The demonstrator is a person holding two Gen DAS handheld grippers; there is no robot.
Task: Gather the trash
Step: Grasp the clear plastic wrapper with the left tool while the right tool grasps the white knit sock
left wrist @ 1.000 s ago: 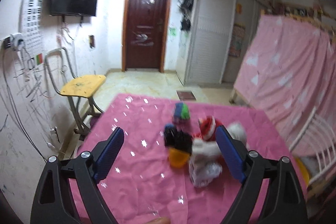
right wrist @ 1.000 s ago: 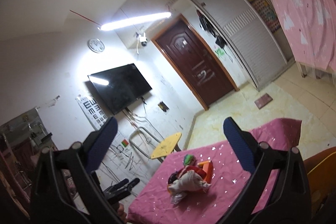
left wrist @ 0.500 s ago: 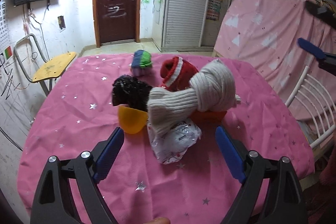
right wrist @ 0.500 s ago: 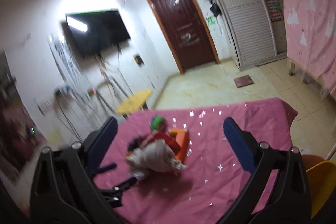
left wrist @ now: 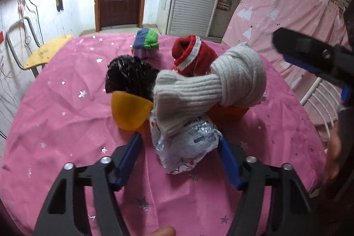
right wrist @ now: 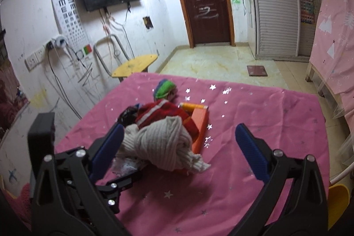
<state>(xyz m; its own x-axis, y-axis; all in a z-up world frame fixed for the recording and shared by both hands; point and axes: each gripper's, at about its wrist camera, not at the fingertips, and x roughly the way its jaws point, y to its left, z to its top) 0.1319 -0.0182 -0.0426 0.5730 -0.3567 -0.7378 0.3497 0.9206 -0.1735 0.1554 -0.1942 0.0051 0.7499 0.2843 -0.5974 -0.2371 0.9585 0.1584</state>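
Observation:
A crumpled silver-white plastic wrapper (left wrist: 188,143) lies on the pink star tablecloth (left wrist: 66,125), partly under a knotted cream knit sock (left wrist: 205,85). My left gripper (left wrist: 180,158) is open, its blue fingers on either side of the wrapper, close to it. The right gripper (right wrist: 177,147) is open and empty, above the table with the cream sock (right wrist: 163,147) between its fingers in view. It also shows at the right in the left wrist view (left wrist: 309,59). The wrapper shows a little in the right wrist view (right wrist: 124,166).
In the pile: an orange plastic cup (left wrist: 129,113), a black crinkled bag (left wrist: 130,79), a red-and-white sock (left wrist: 192,56), a blue-green knit item (left wrist: 147,39), an orange box (right wrist: 200,125). A yellow chair (right wrist: 135,64) stands left of the table, a white rack (left wrist: 320,103) right.
Both grippers have come down and in toward the pile. The left gripper's fingers have narrowed and now flank the wrapper. The right gripper has swung down to face the table.

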